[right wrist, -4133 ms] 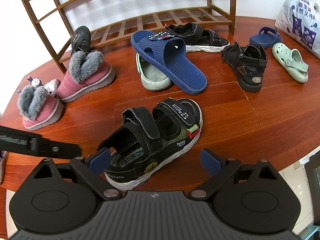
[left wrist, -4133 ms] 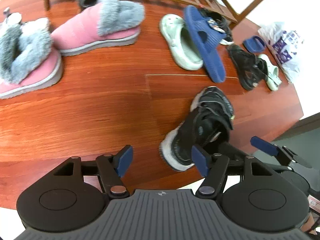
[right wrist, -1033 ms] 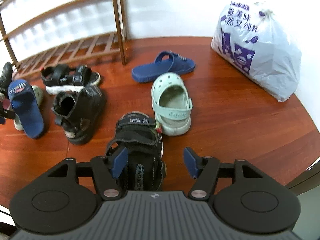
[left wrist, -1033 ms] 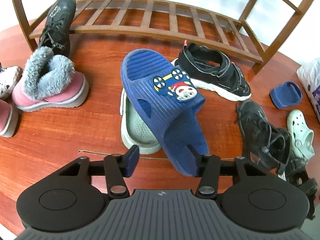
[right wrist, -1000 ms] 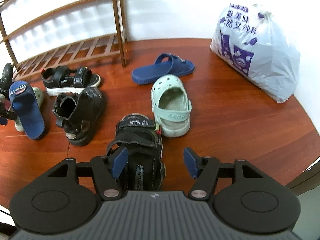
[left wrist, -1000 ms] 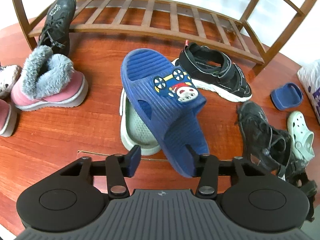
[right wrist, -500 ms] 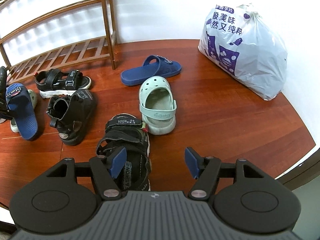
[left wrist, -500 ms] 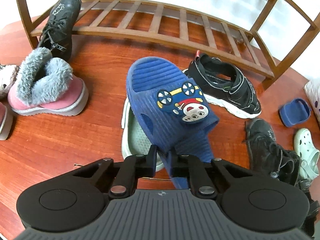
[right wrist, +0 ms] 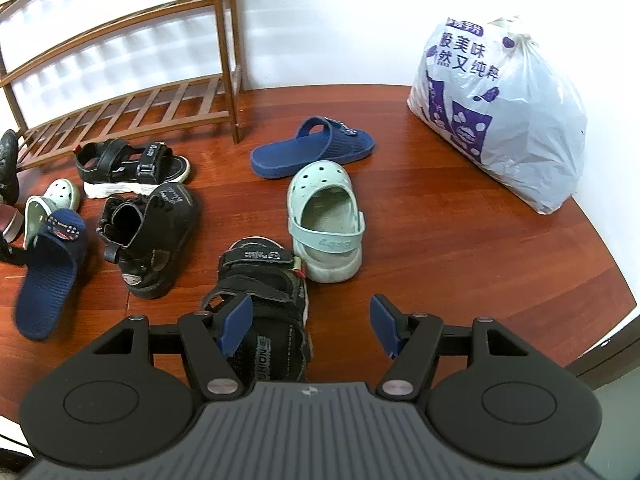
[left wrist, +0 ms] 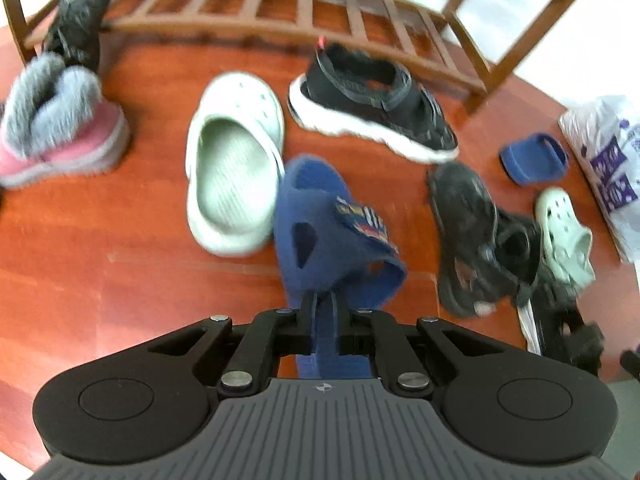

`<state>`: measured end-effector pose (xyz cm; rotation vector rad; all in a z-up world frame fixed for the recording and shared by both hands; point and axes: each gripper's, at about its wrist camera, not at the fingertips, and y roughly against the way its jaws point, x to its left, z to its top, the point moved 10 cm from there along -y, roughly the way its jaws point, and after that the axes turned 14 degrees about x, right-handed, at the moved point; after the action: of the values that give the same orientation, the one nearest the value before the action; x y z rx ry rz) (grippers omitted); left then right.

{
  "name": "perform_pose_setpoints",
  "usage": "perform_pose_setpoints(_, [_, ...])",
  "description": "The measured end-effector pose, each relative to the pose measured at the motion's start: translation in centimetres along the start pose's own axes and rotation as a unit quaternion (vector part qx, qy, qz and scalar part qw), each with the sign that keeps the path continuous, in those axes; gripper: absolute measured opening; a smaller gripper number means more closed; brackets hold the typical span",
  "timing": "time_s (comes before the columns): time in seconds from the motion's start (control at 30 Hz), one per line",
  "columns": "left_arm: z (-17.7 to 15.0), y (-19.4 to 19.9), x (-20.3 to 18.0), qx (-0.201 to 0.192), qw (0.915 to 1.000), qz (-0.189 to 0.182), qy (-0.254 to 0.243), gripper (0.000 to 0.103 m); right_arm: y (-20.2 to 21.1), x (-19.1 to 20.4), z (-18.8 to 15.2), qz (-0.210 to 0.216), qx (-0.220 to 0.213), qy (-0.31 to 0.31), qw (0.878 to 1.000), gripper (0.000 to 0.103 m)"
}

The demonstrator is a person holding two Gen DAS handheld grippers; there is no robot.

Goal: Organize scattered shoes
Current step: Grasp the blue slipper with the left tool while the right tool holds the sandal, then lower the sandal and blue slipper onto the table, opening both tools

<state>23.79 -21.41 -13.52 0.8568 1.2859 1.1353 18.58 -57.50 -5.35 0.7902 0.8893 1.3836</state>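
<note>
My left gripper is shut on the heel of a blue cartoon slipper, lifted clear of the pale green clog it lay on; the same slipper shows at the left of the right wrist view. My right gripper is open above a black strap sandal that lies partly between its fingers. A second blue slipper, a second green clog, a black sandal and a black ankle shoe lie on the red wooden floor.
A wooden shoe rack stands at the back, with a black boot at its left end. A pink fur-lined boot sits at the left. A white and purple plastic bag rests against the wall on the right.
My left gripper has closed on the blue slipper's heel and pulled it up, back and to the right, uncovering the green clog. The right gripper has drawn back slightly from the black sandal.
</note>
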Motion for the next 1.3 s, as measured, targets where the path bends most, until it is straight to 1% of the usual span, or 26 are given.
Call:
perform_pose_setpoints(0.1, [-1.6, -0.8, -1.0, 0.014, 0.9998, -0.004, -0.015, 0.006, -0.1, 0.2, -0.1, 0.002, 0.001, 0.005, 1.0, 0.071])
perform_pose_setpoints(0.2, [-3.0, -1.9, -1.2, 0.029, 0.9994, -0.002, -0.016, 0.006, -0.1, 0.4, -0.1, 0.004, 0.002, 0.011, 1.0, 0.071])
perform_pose_setpoints(0.3, [-3.8, -2.2, -1.0, 0.032, 0.9994, 0.003, -0.009, 0.007, -0.2, 0.6, -0.2, 0.006, 0.002, 0.016, 1.0, 0.071])
perform_pose_setpoints(0.37, [-3.9, -2.2, -0.7, 0.029, 0.9995, 0.01, -0.004, 0.01, -0.2, 0.7, -0.3, 0.007, 0.003, 0.02, 1.0, 0.072])
perform_pose_setpoints(0.43, [-3.7, -2.0, -0.5, 0.029, 0.9995, 0.009, 0.002, 0.02, -0.3, 0.9, -0.3, 0.009, 0.004, 0.023, 1.0, 0.073])
perform_pose_setpoints(0.5, [-3.5, -1.8, -0.2, 0.026, 0.9995, 0.014, 0.009, 0.06, -0.3, 1.0, -0.3, 0.01, 0.004, 0.027, 1.0, 0.076])
perform_pose_setpoints(0.53, [-3.3, -1.7, -0.1, 0.023, 0.9995, 0.019, 0.012, 0.066, -0.3, 1.0, -0.4, 0.01, 0.004, 0.028, 1.0, 0.077])
perform_pose_setpoints(0.6, [-2.9, -1.6, -0.1, 0.021, 0.9994, 0.025, 0.012, 0.072, -0.5, 1.2, -1.0, 0.011, 0.005, 0.028, 1.0, 0.077])
perform_pose_setpoints(0.63, [-2.7, -1.7, -0.2, 0.022, 0.9993, 0.029, 0.011, 0.075, -0.2, 1.6, 0.0, 0.013, 0.005, 0.028, 1.0, 0.077])
perform_pose_setpoints(0.67, [-2.6, -1.7, -0.2, 0.023, 0.9992, 0.031, 0.012, 0.079, -0.2, 1.6, -0.1, 0.013, 0.006, 0.028, 1.0, 0.077])
perform_pose_setpoints(1.07, [0.2, -3.3, -1.8, 0.022, 0.9992, 0.028, 0.017, 0.086, -0.3, 0.9, -0.8, 0.012, 0.01, 0.018, 1.0, 0.08])
perform_pose_setpoints(1.3, [1.8, -4.8, -1.7, 0.023, 0.9983, 0.05, 0.022, 0.087, -0.2, 0.4, -0.9, 0.01, 0.011, 0.012, 1.0, 0.082])
